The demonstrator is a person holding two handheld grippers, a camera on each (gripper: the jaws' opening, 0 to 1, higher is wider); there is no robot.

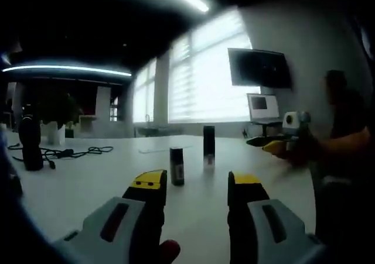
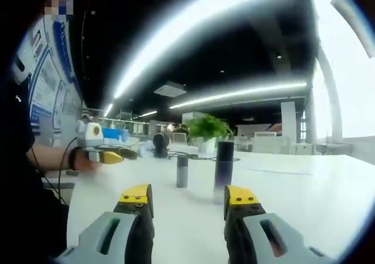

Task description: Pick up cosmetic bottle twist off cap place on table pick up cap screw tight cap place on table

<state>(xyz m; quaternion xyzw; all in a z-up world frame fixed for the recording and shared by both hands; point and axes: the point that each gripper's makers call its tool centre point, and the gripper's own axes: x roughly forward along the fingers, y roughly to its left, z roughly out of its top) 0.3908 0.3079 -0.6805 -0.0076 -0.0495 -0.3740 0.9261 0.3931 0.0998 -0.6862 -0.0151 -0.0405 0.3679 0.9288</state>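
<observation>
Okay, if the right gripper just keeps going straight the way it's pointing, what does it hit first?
Most likely the tall dark bottle, which stands on the white table just ahead of the right gripper, nearer its right jaw. The small grey cap stands farther left; depth is uncertain.

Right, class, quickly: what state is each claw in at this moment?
Left claw: open, holding nothing, above the table.
Right claw: open, holding nothing, facing the tall dark bottle.
</observation>
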